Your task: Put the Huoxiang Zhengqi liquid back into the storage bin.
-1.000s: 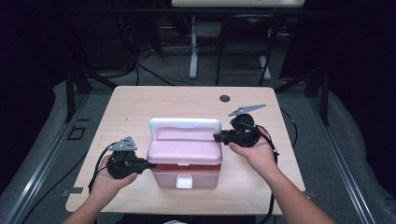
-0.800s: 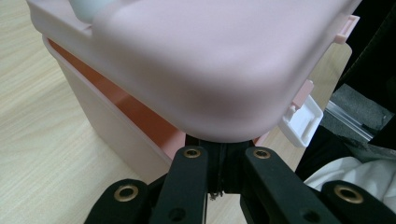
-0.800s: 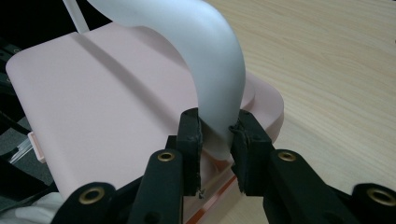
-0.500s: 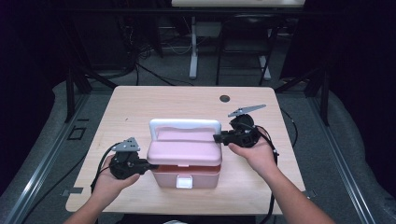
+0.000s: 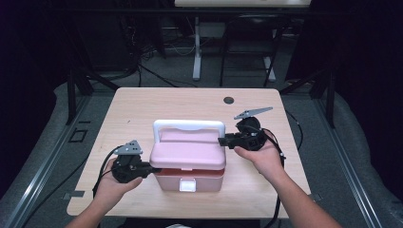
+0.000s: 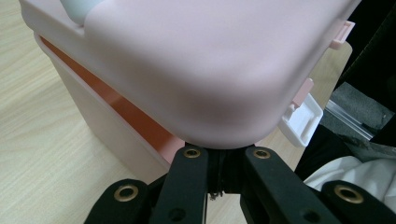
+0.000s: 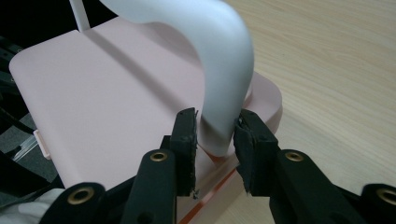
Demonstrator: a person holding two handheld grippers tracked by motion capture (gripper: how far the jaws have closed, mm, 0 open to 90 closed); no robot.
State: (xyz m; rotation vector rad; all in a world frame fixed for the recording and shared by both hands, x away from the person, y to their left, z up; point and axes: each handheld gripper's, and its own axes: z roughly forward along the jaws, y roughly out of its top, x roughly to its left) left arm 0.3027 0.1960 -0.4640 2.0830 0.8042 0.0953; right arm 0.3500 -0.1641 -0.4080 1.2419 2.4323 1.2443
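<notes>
A pink box point(image 5: 190, 179) with a pink lid point(image 5: 187, 154) and an upright white handle point(image 5: 188, 125) stands near the front middle of the table. My left gripper point(image 5: 153, 168) is at the lid's front left corner. In the left gripper view its jaws point(image 6: 225, 151) close narrowly under that corner of the lid point(image 6: 196, 60). An orange gap shows between the lid and the base point(image 6: 88, 112). My right gripper point(image 5: 222, 140) is shut on the handle's right leg. Its pads point(image 7: 187, 135) pinch the white handle point(image 7: 219, 60) just above the lid point(image 7: 107, 98).
The light wooden table point(image 5: 142, 109) has a dark round hole point(image 5: 228, 100) near its far edge. A white latch point(image 5: 188, 184) hangs on the box's front and sticks out at the corner point(image 6: 302, 116). Cables and desk legs lie on the dark floor behind.
The left gripper has edged slightly right toward the box's corner. The right gripper and the box have stayed where they were.
</notes>
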